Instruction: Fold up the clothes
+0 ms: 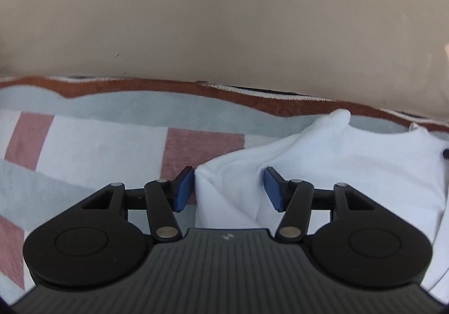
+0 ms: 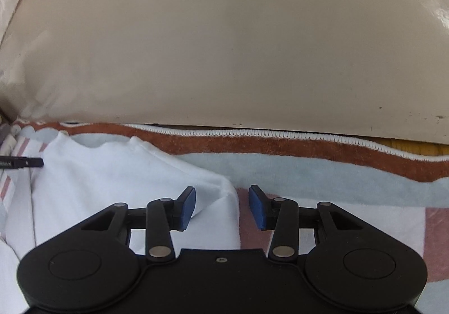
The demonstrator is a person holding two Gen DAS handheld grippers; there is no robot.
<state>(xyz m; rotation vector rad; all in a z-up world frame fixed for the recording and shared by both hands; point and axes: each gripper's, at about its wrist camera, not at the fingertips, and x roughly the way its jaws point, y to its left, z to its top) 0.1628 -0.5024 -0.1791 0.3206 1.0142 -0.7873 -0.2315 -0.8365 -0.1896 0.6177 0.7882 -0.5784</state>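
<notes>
Beige panel (image 1: 224,19) fills the background in both wrist views, standing along the far edge of a blanket (image 1: 98,140) patterned in pale blue, white and dusty pink blocks with a rust-brown border and white stitched hem. White garment (image 1: 350,162) lies on the blanket near that far border, bunched into soft ridges.

I see my left gripper (image 1: 228,187) spread wide, blue pads (image 1: 183,187) either side of the garment's left corner fold, nothing pinched. Left pad sits over a pink block, right pad over white cloth.

My right gripper (image 2: 221,207) is also wide apart, straddling the garment's right corner (image 2: 224,190); left pad over cloth, right pad over bare blanket. No grip here either.

Right view catches a black rod-like tip (image 2: 25,162) at the garment's left edge; can't tell what it is. Yellowish strip (image 2: 415,144) shows past the blanket's far right hem.
</notes>
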